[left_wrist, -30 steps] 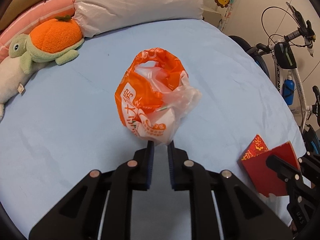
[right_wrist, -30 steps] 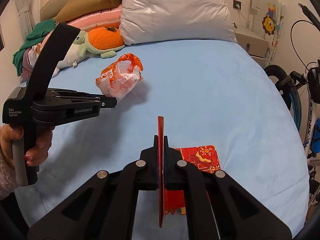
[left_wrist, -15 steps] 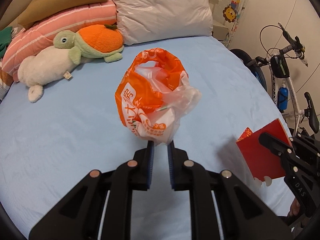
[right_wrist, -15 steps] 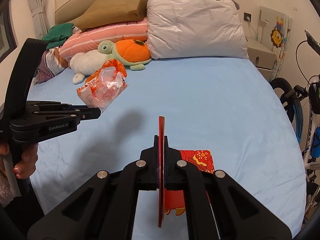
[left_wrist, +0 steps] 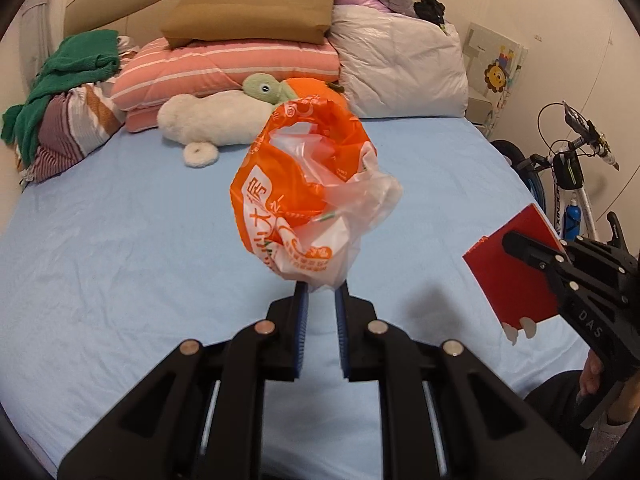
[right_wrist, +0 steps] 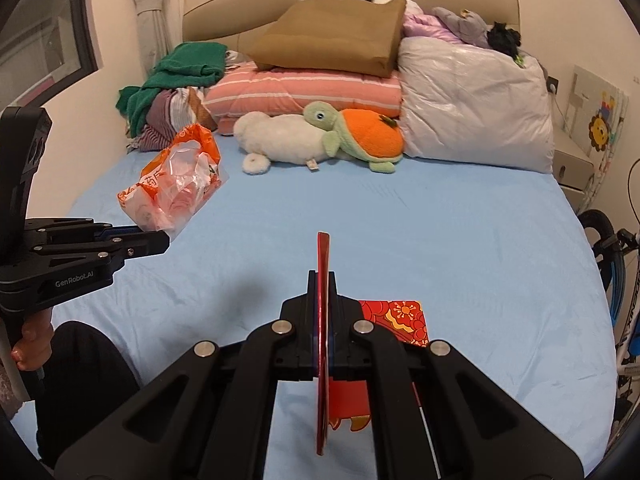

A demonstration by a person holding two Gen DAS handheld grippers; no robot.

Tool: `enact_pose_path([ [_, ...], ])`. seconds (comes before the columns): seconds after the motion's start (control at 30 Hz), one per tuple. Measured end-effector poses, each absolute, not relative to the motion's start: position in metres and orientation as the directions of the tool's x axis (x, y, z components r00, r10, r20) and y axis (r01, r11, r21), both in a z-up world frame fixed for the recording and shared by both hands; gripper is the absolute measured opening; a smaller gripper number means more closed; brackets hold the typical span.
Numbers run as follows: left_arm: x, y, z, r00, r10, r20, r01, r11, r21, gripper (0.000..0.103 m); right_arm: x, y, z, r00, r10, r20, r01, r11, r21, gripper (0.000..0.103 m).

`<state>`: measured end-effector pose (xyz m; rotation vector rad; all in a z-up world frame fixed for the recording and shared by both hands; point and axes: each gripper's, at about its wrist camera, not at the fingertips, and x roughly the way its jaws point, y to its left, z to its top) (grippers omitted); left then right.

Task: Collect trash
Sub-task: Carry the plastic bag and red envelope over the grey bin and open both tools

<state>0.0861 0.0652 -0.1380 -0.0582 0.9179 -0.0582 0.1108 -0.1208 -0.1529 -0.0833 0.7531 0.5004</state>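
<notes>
My left gripper is shut on the bottom of a crumpled orange and clear plastic bag and holds it above the blue bed sheet. The bag also shows in the right wrist view, with the left gripper beneath it. My right gripper is shut on a red envelope, held edge-on above the bed. It appears in the left wrist view at the right. A second red envelope with gold print lies on the sheet below the right gripper.
Pillows, a striped quilt, a brown paper bag, clothes and two plush toys crowd the head of the bed. A bicycle stands by the bed's right side. A nightstand stands at the far right.
Both grippers have risen and drawn back from the bed with their loads. The whole bed and headboard have come into view. Neither grip has changed.
</notes>
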Motion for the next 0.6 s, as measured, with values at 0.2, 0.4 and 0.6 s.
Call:
enact_pose_path([
  [0.2, 0.022, 0.122, -0.118, 0.633, -0.005, -0.774, -0.070, 0.996, -0.063, 0.014, 0.080, -0.055, -0.131, 0.595, 0.480, -0.645, -0.568, 0.819, 0.084, 0.002],
  [0.4, -0.038, 0.180, -0.105, 0.643, 0.075, -0.762, -0.189, 0.980, -0.063, 0.014, 0.048, 0.018, -0.114, 0.530, 0.575, -0.623, -0.682, 0.726, 0.090, 0.002],
  [0.6, -0.097, 0.236, -0.093, 0.645, 0.170, -0.745, -0.322, 0.944, -0.063, 0.014, 0.012, 0.092, -0.099, 0.445, 0.652, -0.614, -0.793, 0.605, 0.067, 0.002],
])
